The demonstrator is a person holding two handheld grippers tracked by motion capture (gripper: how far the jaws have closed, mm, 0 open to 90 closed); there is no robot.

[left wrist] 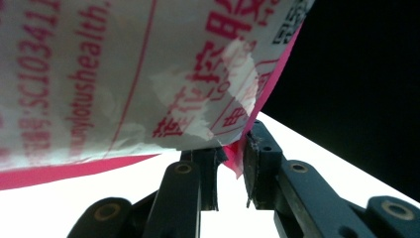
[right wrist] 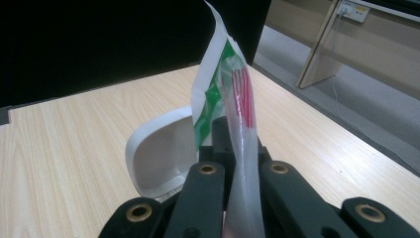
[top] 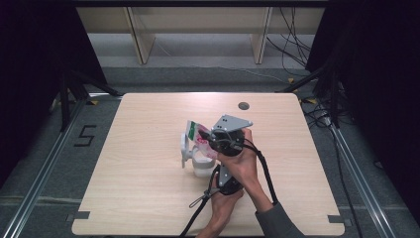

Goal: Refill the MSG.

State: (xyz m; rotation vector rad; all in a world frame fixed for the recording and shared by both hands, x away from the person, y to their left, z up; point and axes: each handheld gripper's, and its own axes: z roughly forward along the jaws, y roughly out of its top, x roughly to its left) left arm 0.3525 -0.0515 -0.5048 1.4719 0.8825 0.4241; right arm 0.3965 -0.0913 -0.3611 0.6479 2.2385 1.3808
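Plastic packet (right wrist: 233, 99) is pinched between both tongs, left (left wrist: 230, 163) and right (right wrist: 242, 163), above a white cup (top: 200, 168).

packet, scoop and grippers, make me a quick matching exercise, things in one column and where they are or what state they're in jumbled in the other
Things:
1. printed packet
2. white scoop
3. right gripper
4. round grey grommet

Places or states:
a. set into the table near its far edge
b. shut on the packet's thin edge
c. held up above the table between both grippers
d. on the table under the packet, its bowl open

Pairs: 1-c, 2-d, 3-b, 4-a
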